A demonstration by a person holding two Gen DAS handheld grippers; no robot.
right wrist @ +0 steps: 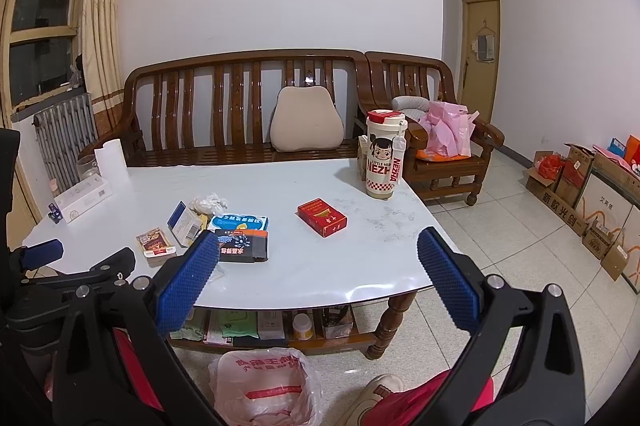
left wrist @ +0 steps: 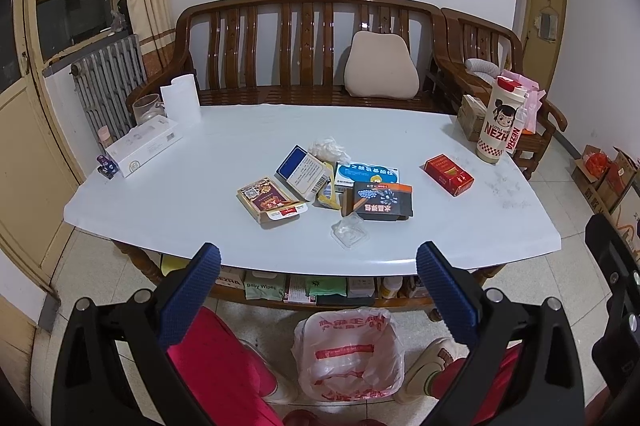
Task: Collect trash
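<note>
Both tools hang back from the near edge of the white worktop (left wrist: 460,226), neither one over the litter yet. The left gripper (left wrist: 318,286) has its jaws spread wide and empty, and the right gripper (right wrist: 318,272) is the same, wide and holding nothing.

The trash sits in a loose heap around the middle of the worktop: a brown patterned carton (left wrist: 270,200) with its flap open on the left, a blue-and-white box (left wrist: 302,170) leaning behind it, a crumpled white wad (left wrist: 330,148) at the far side, a light blue box (left wrist: 366,176), a black box (left wrist: 378,202) touching it, and a clear plastic blister (left wrist: 351,232) nearest the edge. A red pack (left wrist: 448,173) lies apart to the right. The lined bin (left wrist: 348,354) stands on the floor below the near edge, between the person's legs, its bag mouth open.

I'd judge the job barely begun, with the first pick to choose. Best to start with the outliers: the blister for the left tool, the red pack for the right, so the heap isn't scattered. The blister looks thin and springy, so close on a raised rim gently, not flat down. Take boxes across their narrow sides, lift clear, then bring them straight back over the bin. The tall Nezha cup (left wrist: 502,118) at the far right looks like a keeper; steer clear.
</note>
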